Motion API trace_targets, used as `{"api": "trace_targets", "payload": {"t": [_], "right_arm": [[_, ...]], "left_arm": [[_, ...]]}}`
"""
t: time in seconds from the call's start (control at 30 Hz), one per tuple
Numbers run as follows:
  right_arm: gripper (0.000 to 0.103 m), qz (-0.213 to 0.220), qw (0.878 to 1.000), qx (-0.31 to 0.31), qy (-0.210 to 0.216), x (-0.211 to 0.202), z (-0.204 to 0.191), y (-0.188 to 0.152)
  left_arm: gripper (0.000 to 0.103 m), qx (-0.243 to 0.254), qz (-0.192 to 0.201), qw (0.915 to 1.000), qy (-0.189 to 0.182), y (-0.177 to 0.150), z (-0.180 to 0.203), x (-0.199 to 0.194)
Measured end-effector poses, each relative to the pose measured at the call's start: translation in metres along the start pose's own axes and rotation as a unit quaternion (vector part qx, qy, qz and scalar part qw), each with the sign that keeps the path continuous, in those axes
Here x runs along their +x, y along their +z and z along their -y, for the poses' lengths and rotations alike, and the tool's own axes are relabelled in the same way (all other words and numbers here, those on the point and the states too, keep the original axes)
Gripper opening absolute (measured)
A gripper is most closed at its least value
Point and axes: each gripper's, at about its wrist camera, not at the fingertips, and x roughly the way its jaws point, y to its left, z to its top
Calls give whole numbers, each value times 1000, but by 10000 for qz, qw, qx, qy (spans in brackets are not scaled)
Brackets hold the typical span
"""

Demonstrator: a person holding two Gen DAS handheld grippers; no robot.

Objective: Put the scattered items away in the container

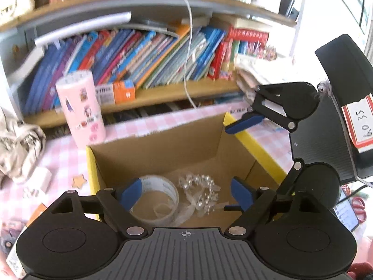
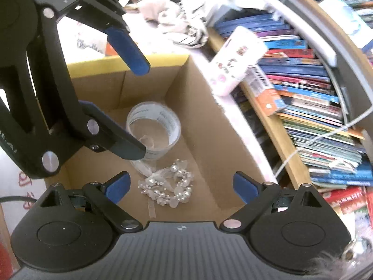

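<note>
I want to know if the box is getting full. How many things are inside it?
2: a tape roll toward the back, a beaded bracelet nearer the right gripper. The grippers may hide more.

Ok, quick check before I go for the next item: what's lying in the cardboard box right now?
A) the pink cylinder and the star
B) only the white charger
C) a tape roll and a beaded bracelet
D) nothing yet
C: both wrist views show the clear tape roll and the beaded bracelet lying side by side on the floor of the cardboard box; both hand-held grippers hang open above it.
</note>
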Motion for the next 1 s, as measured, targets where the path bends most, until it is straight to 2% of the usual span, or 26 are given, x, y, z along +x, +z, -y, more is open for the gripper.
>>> {"api": "trace_targets", "payload": {"t": [0.17, 0.37, 0.57, 1.0], "right_arm": [[95, 88, 9989, 381, -258, -12, -6, -5], [95, 61, 9973, 542, -489, -26, -18, -7], [95, 24, 9923, 991, -744, -40, -27, -9], [97, 101, 9626, 2323, -1390, -78, -72, -22]], "left_arm": [[92, 133, 275, 9995, -34, -3, 5, -16], [93, 110, 375, 9991, -132, -13, 2, -30], [93, 216, 496, 9985, -124, -24, 2, -47], [96, 240, 982, 9945, -286, -54, 2, -104]]}}
